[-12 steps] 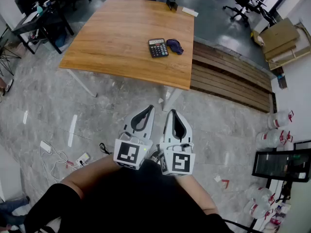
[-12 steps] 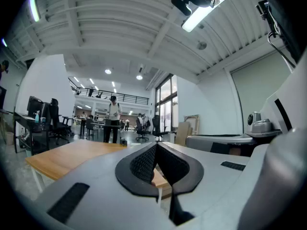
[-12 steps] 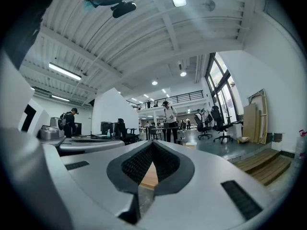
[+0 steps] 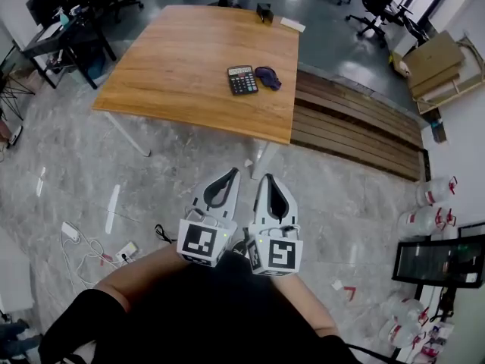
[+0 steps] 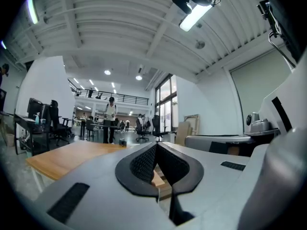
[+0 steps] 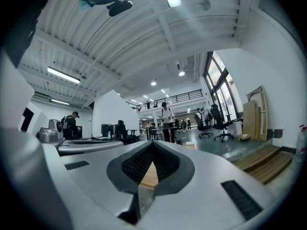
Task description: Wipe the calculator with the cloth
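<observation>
The left gripper (image 4: 233, 171) and the right gripper (image 4: 267, 177) sit side by side low in the head view, close to the person's body. Both point level and away toward the worktop (image 4: 174, 67). Both are closed and empty. In the left gripper view the dark ribbed fingers (image 5: 143, 163) meet at the tip, and only a sliver of wood shows through the loop they form. The right gripper view shows the same of its fingers (image 6: 135, 163).

The calculator (image 4: 242, 80) lies flat, keys up, on the wooden worktop near its right-hand edge. It is well apart from both grippers, with a stretch of grey floor (image 4: 91, 165) between. The purple cloth (image 4: 267, 76) lies crumpled just beside the calculator on its right; whether the two touch cannot be told.

At the far edge of the worktop are a small black object (image 4: 264, 10) and a flat white object (image 4: 292, 24). Wooden planks (image 4: 356, 123) lie on the floor right of the worktop, with cardboard boxes (image 4: 436, 63) beyond them and clear water bottles (image 4: 432, 203) nearer the right edge. A white power strip (image 4: 72, 230) with cables lies on the floor at left.
</observation>
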